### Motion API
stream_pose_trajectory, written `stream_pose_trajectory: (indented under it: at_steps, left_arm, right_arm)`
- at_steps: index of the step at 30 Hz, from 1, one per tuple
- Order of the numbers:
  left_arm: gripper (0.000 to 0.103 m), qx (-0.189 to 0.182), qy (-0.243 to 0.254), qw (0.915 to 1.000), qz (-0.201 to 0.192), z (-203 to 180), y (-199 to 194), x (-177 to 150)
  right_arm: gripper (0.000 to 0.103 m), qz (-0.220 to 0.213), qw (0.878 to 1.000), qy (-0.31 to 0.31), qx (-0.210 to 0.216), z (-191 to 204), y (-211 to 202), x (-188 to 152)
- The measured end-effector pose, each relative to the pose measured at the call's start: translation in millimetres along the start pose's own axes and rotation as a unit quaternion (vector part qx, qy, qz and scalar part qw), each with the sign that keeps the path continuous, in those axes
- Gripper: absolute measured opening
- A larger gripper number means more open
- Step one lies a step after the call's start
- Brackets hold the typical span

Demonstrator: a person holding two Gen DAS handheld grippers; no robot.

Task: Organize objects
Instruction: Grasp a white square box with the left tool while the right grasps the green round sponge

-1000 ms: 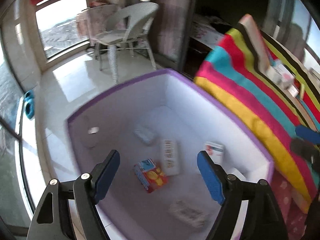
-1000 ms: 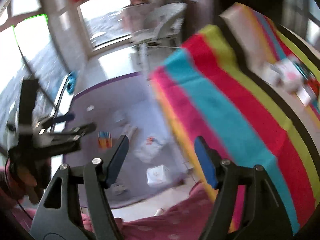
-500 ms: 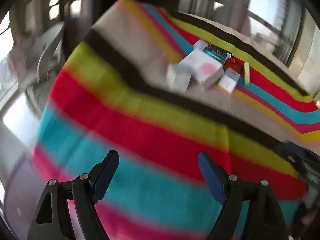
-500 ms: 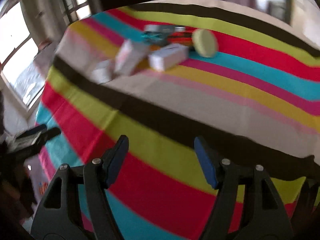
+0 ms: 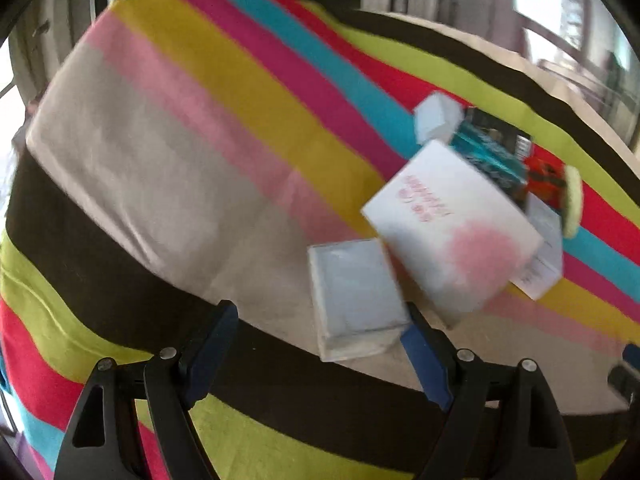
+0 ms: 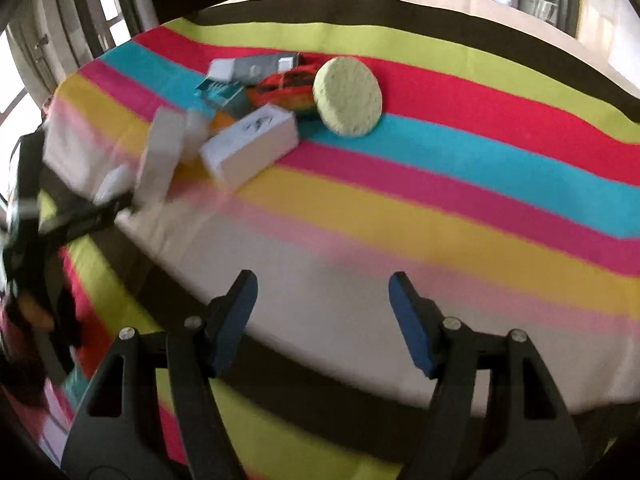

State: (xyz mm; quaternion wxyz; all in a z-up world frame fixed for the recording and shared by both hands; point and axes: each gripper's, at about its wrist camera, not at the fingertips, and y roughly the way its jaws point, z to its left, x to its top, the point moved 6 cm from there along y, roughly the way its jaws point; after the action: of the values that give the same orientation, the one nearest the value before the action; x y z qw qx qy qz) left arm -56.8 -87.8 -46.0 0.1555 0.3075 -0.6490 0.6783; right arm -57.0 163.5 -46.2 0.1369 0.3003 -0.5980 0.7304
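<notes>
A pile of small items lies on a striped cloth [image 5: 200, 128]. In the left wrist view, a small white box [image 5: 354, 296] lies nearest, with a larger white box with pink print [image 5: 452, 224] behind it, a teal packet [image 5: 490, 156] and a red item [image 5: 546, 178]. My left gripper [image 5: 320, 344] is open and empty, its right finger beside the small white box. In the right wrist view, a white box [image 6: 252, 144], a round pale green sponge [image 6: 347, 97] and the red item [image 6: 286, 86] lie far ahead. My right gripper [image 6: 322, 312] is open and empty over the cloth [image 6: 440, 208].
The striped cloth drapes over the table's near edge in both views. The left gripper's arm [image 6: 68, 220] shows at the left of the right wrist view, by the pile. Windows and a dark frame stand behind the table.
Both grippers have swung away from the purple-rimmed white bin on the floor and up to the striped table, closing in on the pile. Both stay open and empty.
</notes>
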Motion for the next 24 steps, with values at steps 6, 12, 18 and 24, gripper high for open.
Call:
stream_pose_trajectory:
  at_steps: [6,12,18,24]
  left_arm:
    - [0.064,0.003,-0.021,0.9997,-0.010,9.7,-6.4,-4.3]
    - [0.064,0.007,-0.017,0.9998,-0.008,14.4,-12.0,-7.8]
    - [0.064,0.006,-0.019,0.9998,-0.008,19.1,-11.9,-6.6]
    - [0.058,0.001,-0.030,0.9995,-0.011,25.0,-13.6,-8.7]
  right_arm:
    - [0.074,-0.019,0.999,0.045,0.017,-12.3,45.9,65.6]
    - [0.075,-0.021,0.998,0.050,-0.017,-19.8,94.7,108.3]
    - [0.045,-0.039,0.998,0.037,-0.025,-29.0,96.2,107.1]
    - [0.019,-0.067,0.997,0.040,-0.007,-39.1,51.6,71.2]
